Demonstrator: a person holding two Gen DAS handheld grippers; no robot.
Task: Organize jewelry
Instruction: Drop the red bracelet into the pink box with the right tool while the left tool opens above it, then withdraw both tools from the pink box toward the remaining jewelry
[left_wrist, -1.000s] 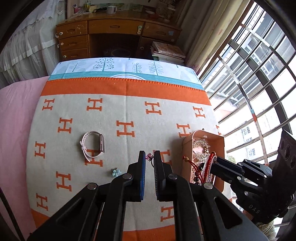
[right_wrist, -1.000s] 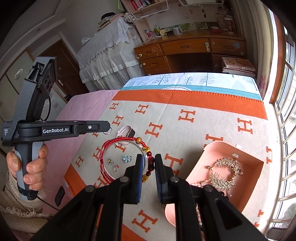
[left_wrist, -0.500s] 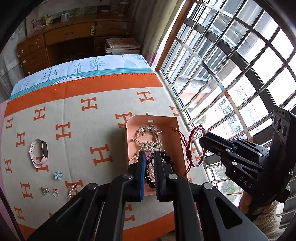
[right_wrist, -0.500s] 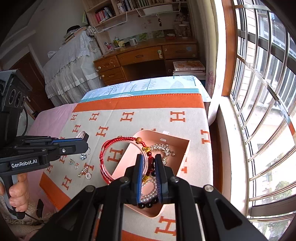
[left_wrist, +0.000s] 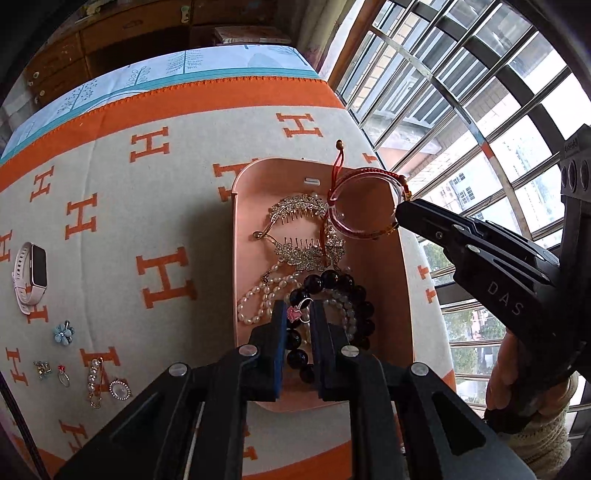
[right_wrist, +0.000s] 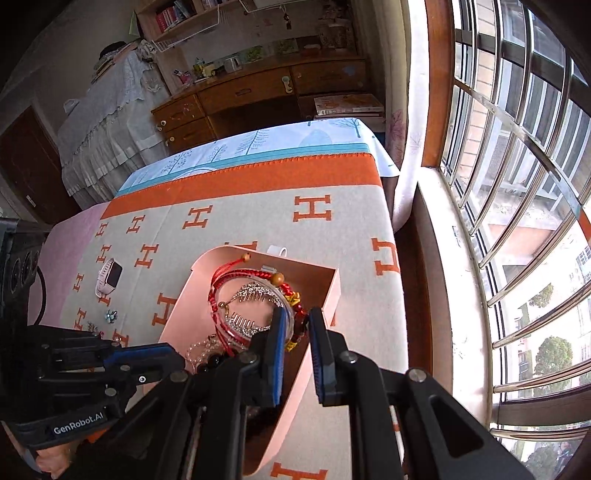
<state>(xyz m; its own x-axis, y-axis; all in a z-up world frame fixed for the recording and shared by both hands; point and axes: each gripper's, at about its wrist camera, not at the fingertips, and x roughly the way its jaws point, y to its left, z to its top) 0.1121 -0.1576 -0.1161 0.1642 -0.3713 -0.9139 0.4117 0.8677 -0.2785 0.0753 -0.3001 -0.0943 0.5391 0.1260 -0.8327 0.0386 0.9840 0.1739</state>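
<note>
With combs, pearls and dark beads already in the pink tray (left_wrist: 317, 402), the left gripper (left_wrist: 298, 317) opens around a pink ring above it, the right gripper (right_wrist: 295, 328) pinches the red bracelet (right_wrist: 236, 275) over it, and the watch (left_wrist: 31, 271) and trinkets wait beside it on the blanket (left_wrist: 155, 206).

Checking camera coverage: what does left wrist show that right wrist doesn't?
Left wrist only: pink ring between the opening left claw pads; pendant, small rings and pearl clip on the blanket.
Right wrist only: bookshelf, draped furniture.
Both: pink tray, red bracelet gripped by the right claw, silver combs, black beads, watch, blue flower.
</note>
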